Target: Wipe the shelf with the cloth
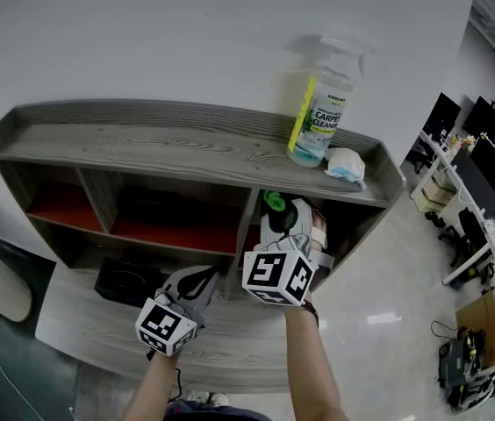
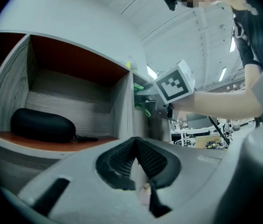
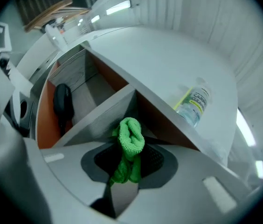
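Over on my left, the left gripper (image 1: 205,277) hangs low in front of the shelf (image 1: 142,139), jaws pressed together on nothing, with a black case (image 2: 42,124) in the cubby ahead. My right gripper (image 1: 281,213) is clamped on the green cloth (image 3: 130,141), bunched at the mouth of the right-hand compartment. A spray bottle (image 1: 319,112) stands on top, far right.

A plain white wall (image 1: 186,33) stands ahead, with desks (image 1: 469,202) bearing dark monitors (image 1: 486,163) on glossy pale floor (image 1: 379,288) at right.
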Demonstrator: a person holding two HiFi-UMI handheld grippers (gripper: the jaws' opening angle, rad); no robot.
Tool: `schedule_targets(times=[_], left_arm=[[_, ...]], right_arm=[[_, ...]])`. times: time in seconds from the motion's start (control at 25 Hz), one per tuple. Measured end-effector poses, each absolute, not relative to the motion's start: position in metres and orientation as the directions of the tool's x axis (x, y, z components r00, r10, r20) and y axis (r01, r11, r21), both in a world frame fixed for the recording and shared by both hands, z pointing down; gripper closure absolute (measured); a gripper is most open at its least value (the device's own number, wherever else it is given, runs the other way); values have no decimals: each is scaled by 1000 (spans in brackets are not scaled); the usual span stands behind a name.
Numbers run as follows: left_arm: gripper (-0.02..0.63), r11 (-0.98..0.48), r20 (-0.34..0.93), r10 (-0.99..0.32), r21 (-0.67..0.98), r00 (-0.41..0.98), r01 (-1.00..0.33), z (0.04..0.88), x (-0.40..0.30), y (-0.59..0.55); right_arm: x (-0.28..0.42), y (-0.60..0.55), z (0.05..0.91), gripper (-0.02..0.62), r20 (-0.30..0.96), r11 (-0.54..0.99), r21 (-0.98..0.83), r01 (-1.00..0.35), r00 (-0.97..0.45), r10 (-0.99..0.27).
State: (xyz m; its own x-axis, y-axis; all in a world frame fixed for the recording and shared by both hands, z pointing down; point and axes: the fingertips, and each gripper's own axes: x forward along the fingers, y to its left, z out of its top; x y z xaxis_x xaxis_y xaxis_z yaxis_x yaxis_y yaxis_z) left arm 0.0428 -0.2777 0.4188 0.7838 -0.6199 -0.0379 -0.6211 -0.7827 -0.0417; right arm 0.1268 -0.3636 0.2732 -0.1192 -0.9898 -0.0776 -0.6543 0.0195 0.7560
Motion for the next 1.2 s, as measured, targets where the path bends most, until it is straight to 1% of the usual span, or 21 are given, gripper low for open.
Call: schedule_targets(times=[0.12, 0.24, 0.4, 0.52, 0.72, 1.04, 1.12, 1.2], left_arm=[[607, -782, -38, -620, -43, 784, -621, 418, 41, -279], [607, -782, -36, -621, -45, 783, -622, 419, 41, -280], [607, -783, -32, -619, -47, 785, -620, 420, 41, -280], [607, -784, -34, -617, -48, 786, -618, 419, 42, -280], [607, -788, -32, -613, -47, 789, -614, 420, 44, -281], [607, -813, -24, -579, -45, 815, -580, 424, 63, -283], [607, -816, -22, -576, -41, 817, -576, 425, 65, -284], [607, -819, -21, -572, -37, 820, -572, 427, 68, -285]], right_arm=[[137, -359, 263, 494, -113, 32, 569, -822, -117, -987], [147, -358, 254, 494, -131, 52, 375, -926, -108, -985], [162, -360, 256, 495, -127, 62, 152, -986, -81, -989], [181, -358, 257, 495, -139, 23, 40, -999, -28, -990], [225, -352, 259, 495, -146, -65, -33, -997, 69, -987], [281, -344, 261, 495, -148, -177, -84, -981, 188, -971], [284, -345, 261, 495, -145, -186, -57, -981, 192, -971], [282, -343, 262, 495, -140, -196, 26, -980, 191, -972]])
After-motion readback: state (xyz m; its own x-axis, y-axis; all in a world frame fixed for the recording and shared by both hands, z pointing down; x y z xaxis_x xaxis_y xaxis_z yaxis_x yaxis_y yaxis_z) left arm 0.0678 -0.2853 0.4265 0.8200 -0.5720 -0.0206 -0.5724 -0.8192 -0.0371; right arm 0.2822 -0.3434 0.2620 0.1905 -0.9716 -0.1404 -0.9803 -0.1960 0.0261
